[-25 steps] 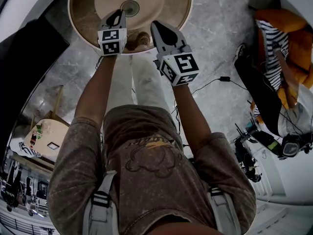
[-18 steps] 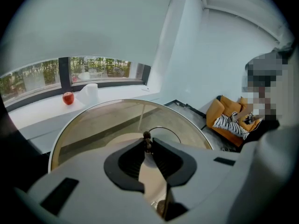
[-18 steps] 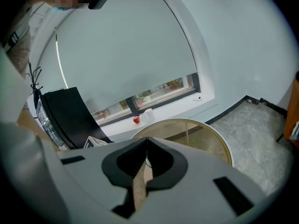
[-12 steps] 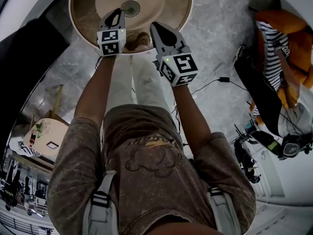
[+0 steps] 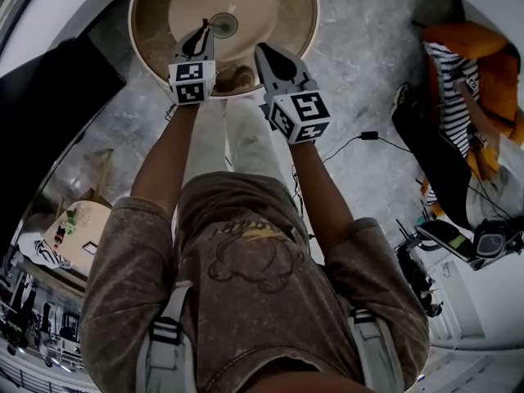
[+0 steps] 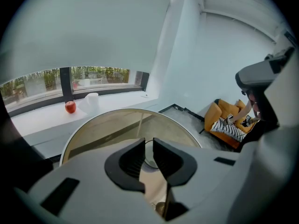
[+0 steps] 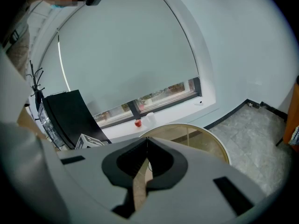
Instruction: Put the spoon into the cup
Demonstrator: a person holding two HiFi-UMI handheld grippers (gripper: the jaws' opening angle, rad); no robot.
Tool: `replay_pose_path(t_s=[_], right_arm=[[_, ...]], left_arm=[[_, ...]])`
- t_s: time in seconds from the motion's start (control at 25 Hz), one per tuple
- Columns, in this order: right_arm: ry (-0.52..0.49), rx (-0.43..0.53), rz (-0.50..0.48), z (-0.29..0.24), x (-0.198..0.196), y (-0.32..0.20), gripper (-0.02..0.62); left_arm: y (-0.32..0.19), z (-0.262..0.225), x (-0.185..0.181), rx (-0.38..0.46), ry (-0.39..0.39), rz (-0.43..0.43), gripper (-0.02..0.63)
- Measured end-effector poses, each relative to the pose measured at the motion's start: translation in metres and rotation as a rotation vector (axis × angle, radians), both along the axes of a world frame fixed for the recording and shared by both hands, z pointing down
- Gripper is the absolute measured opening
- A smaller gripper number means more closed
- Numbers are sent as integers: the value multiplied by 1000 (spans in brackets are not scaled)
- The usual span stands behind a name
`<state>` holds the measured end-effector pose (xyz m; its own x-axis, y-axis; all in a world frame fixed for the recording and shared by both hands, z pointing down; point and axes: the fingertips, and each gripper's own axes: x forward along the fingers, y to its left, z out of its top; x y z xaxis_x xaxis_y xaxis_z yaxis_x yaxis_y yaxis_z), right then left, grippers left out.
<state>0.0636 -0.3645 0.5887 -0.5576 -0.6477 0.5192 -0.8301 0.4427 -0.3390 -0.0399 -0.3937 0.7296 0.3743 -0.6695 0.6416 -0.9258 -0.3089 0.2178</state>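
**Station check: both grippers over the round table, neither holding anything**

The person stands at the near edge of the round table (image 5: 282, 2), both arms stretched forward over it. The top is tan and see-through, with a pale rim.

Cup: the cup (image 5: 223, 24) stands upright at about the middle of the table. It shows as a small dark circle from above.

Spoon: too small to make out in any view. Its place cannot be confirmed.

Left gripper (image 5: 202, 29): held over the table between the near edge and the middle, tips just short of the cup on its near side. Its jaws stand a narrow gap apart with nothing between them. In the left gripper view, part of the cup's rim shows through that gap. No contact with the cup can be made out.

Right gripper (image 5: 264, 49): over the near edge of the table, to the right of the cup and apart from it. Its jaws meet at the tips and grip nothing.

Surroundings: a red apple (image 6: 70, 107) sits on the white window ledge (image 6: 117, 101) beyond the table's far edge. An orange armchair (image 5: 483, 80) stands well off to the right, and a black cable (image 5: 360, 137) runs across the grey floor (image 5: 368, 56).
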Motion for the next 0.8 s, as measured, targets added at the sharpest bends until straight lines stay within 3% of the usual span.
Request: replay_pose_path(t_s=[0.8], right_arm=[[-7,45,-38,-80,12,49,20]], left_arm=[[40,-158,21,70,98,51,18]])
